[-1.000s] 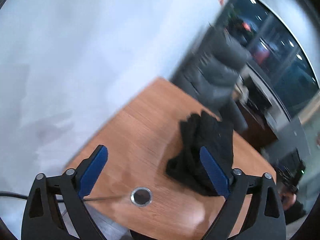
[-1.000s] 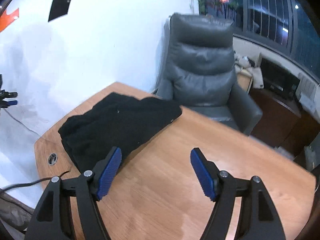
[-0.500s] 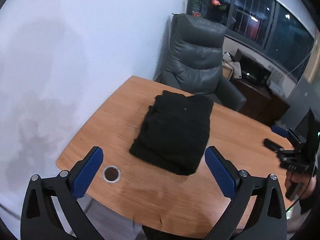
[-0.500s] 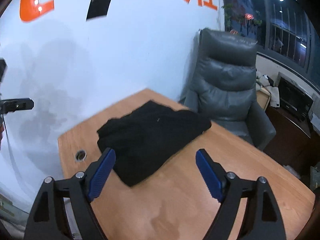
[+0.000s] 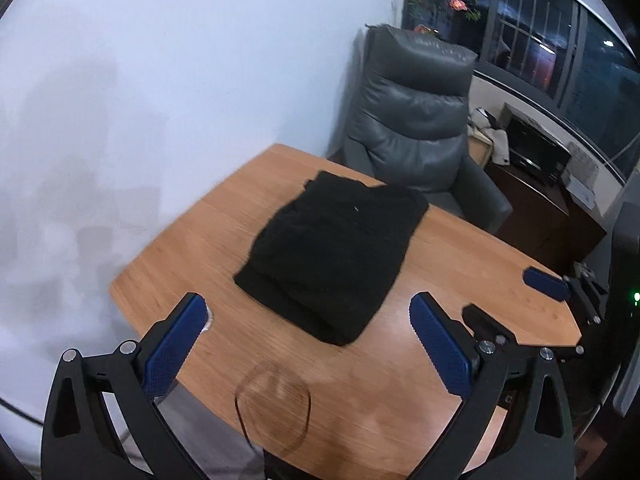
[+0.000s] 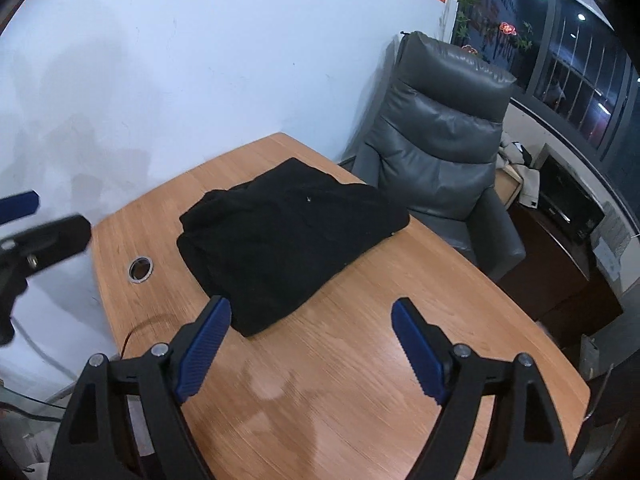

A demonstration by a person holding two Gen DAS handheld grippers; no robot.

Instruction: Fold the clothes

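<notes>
A black garment (image 5: 336,252) lies folded into a thick rectangle on the wooden table (image 5: 460,264); it also shows in the right wrist view (image 6: 288,236). My left gripper (image 5: 306,328) is open and empty, held above the table's near edge, short of the garment. My right gripper (image 6: 310,336) is open and empty, held above the table just in front of the garment's near corner. The right gripper also shows at the right of the left wrist view (image 5: 516,300). One finger of the left gripper shows at the left edge of the right wrist view (image 6: 44,236).
A grey leather armchair (image 5: 416,120) stands behind the table, also in the right wrist view (image 6: 440,148). A white wall (image 6: 160,60) runs along the table's left side. A round cable grommet (image 6: 140,269) sits in the table left of the garment. A dark cabinet (image 5: 560,208) stands at right.
Both grippers have pulled back and risen away from the garment, so more of the table shows. The left view swung from the wall toward the folded garment. Both stayed open.
</notes>
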